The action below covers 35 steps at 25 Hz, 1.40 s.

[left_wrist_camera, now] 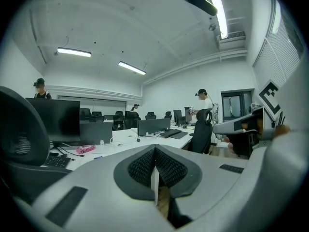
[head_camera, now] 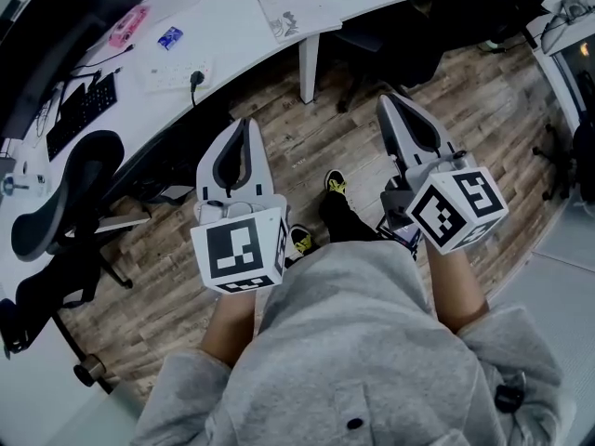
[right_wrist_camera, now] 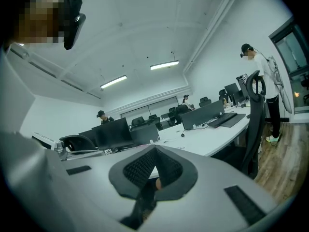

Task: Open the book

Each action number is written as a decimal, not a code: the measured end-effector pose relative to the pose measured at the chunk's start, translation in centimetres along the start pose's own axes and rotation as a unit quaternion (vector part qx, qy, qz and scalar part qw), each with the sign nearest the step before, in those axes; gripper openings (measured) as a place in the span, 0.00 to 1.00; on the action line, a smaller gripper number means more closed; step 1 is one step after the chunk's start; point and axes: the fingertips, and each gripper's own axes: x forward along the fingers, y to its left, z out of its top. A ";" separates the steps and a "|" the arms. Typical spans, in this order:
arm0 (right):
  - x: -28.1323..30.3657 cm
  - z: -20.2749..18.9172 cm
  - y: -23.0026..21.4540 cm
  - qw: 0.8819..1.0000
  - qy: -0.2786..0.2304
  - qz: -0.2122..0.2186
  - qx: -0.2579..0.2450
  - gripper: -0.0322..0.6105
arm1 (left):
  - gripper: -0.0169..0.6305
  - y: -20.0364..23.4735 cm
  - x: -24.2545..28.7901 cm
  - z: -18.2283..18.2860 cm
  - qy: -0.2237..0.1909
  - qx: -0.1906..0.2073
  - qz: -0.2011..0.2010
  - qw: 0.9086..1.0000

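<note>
Head view puts the book (head_camera: 299, 7) at the top centre of the frame. It lies flat and closed near the front edge of the white surface (head_camera: 232, 17), just above the leg of that surface. It is well apart from both claws, which hang over the wooden floor (head_camera: 316, 137) in the middle of the frame.

The left claw (head_camera: 244, 124) has its two halves pressed together with nothing between them. Its own view confirms this, with the ribbed pads (left_wrist_camera: 145, 166) meeting along one seam. The right claw (head_camera: 386, 100) is likewise closed and empty, and its pads (right_wrist_camera: 140, 168) meet in the right gripper view.

The book looks thin, pale and soft-covered, with a small printed drawing on the front. It is more a booklet than a hardback, so it is probably light and floppy and likely to slide on the smooth top. A sensible hold would be one claw pressing down near the spine. The other would then nip the free edge or corner of the cover and lift it over. Which edge is the spine is too small to tell from here. A thin cover may be hard to catch alone, and the pages may come up with it.

No box, tray or bin shows on the surface. Toward the upper left lie a pink object (head_camera: 128, 26), a small blue item (head_camera: 169, 37), a power strip (head_camera: 178, 74) and a keyboard (head_camera: 84, 108). Whether the pink object is a case holding anything cannot be made out.
</note>
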 end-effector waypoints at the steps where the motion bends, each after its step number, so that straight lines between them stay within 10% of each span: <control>1: 0.5 0.2 -0.7 1.000 0.000 -0.001 0.001 0.09 | 0.04 -0.1 0.8 0.1 0.002 0.001 0.000 1.000; 35: 11.0 5.2 -14.6 0.998 0.007 0.058 0.025 0.09 | 0.04 -2.9 16.5 3.8 0.034 0.036 0.059 0.997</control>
